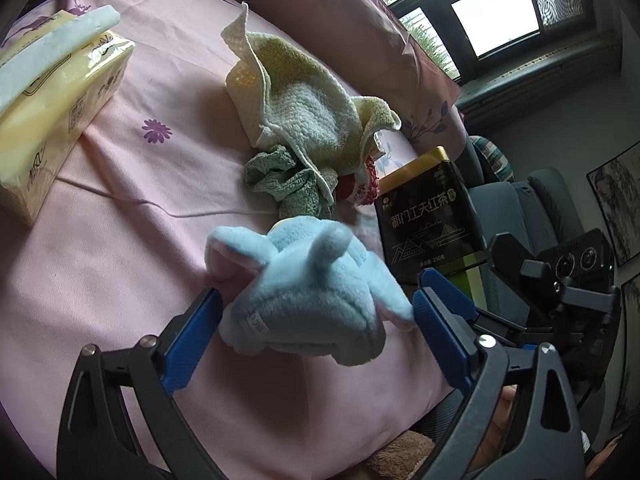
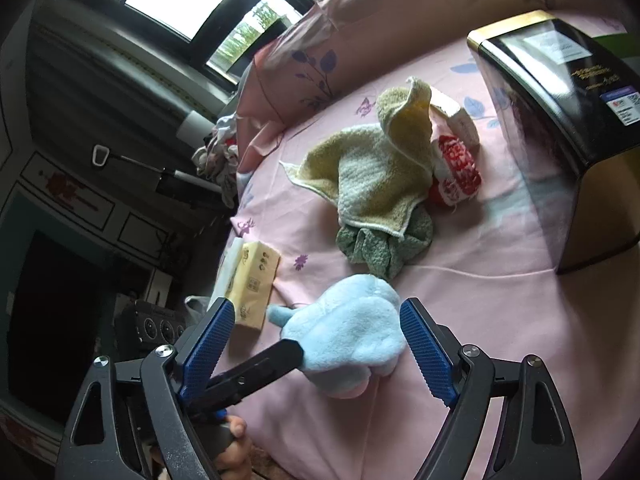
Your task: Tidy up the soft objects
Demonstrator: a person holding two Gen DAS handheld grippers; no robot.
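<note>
Fingers [image 1: 208, 312] flank blue plush [image 1: 308, 296]; tin [image 1: 428, 216] reads 祁门工夫红茶.

Black tea tin [image 2: 560, 120] with gold lid, upright on my pink sheet [image 1: 120, 260], at its edge. Yellow tissue pack [image 1: 52, 120] lies flat across the sheet, a white tissue sticking out. Pink pillow [image 1: 340, 12] with purple leaf print along the far side. Window [image 1: 496, 20] bright beyond; dark cabinets [image 2: 72, 208] past the bed.
</note>
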